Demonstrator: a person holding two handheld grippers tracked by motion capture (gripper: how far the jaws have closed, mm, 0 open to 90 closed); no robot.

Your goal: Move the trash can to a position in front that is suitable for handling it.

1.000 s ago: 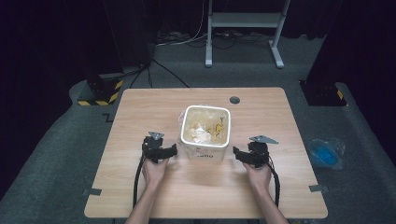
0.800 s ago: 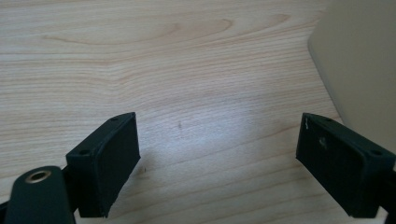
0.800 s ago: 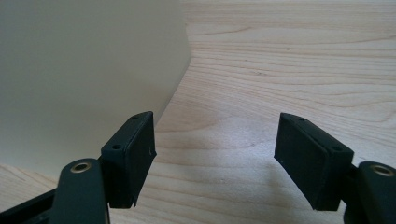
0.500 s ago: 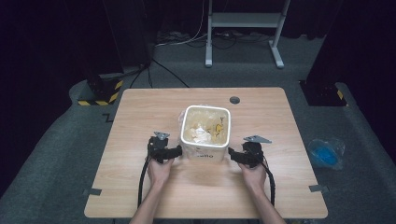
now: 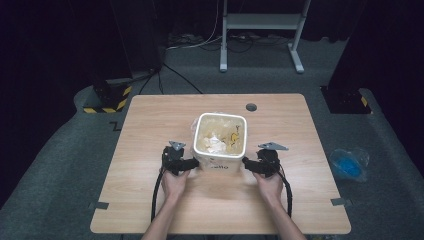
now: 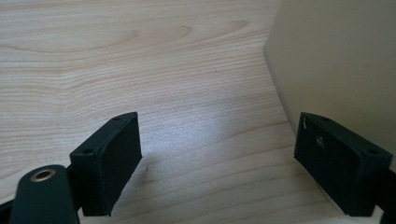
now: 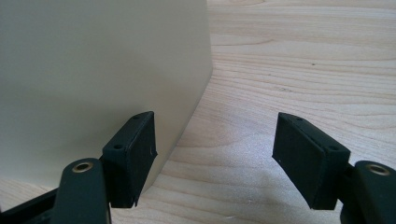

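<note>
A recording studio or lab set-up, not a home: a lone pale wooden desk (image 5: pixel 300 150) stands on grey carpet (image 5: pixel 65 165), ringed by black curtains (image 5: pixel 45 45) that shut out the room. Black cables (image 5: pixel 180 82) trail across the floor at the far side, beside the feet of a grey metal stand (image 5: pixel 260 30). Yellow-and-black hazard tape (image 5: pixel 107 107) marks a dark base at far left, and strips of grey tape (image 5: pixel 100 205) sit by the desk's near corners.
</note>
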